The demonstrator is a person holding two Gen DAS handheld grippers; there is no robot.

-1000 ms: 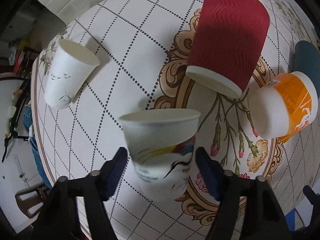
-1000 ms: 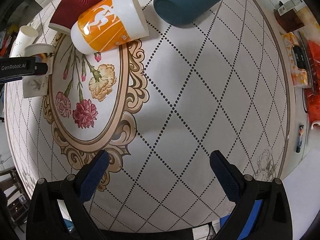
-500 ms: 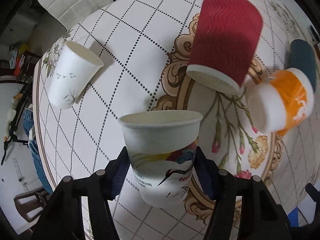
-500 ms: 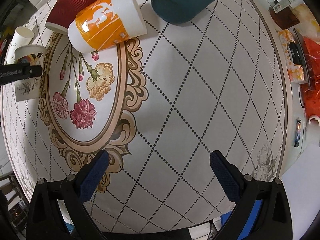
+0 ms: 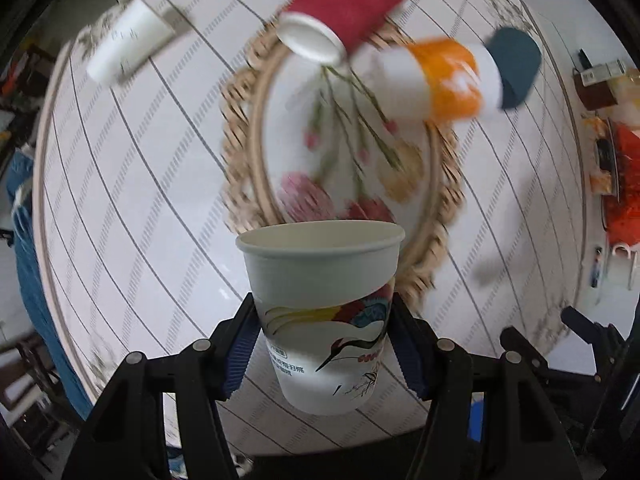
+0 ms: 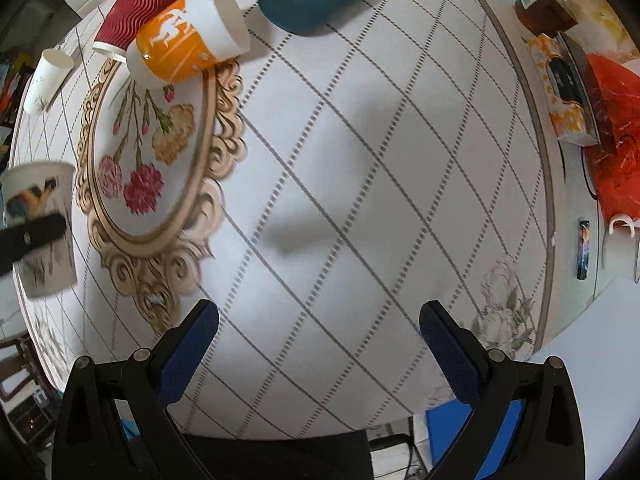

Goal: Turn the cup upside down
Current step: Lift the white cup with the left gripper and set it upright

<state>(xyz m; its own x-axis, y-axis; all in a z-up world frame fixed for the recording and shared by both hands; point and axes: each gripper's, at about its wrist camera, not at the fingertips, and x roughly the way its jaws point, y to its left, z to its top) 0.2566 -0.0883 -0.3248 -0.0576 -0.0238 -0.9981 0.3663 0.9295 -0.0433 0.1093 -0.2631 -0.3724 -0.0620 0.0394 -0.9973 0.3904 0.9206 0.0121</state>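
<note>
A white paper cup with a crane print stands mouth up between the blue pads of my left gripper, which is shut on it and holds it above the table. It also shows at the left edge of the right wrist view, with a left finger across it. My right gripper is open and empty above the bare chequered tablecloth.
A red ribbed cup, an orange-and-white cup, a dark teal cup and a small white cup lie or stand at the far side of the round table. Boxes and a red bag sit at the right.
My left gripper has closed on the crane cup and lifted it off the table, moving back and to the right. The right gripper has stayed open and shifted only slightly.
</note>
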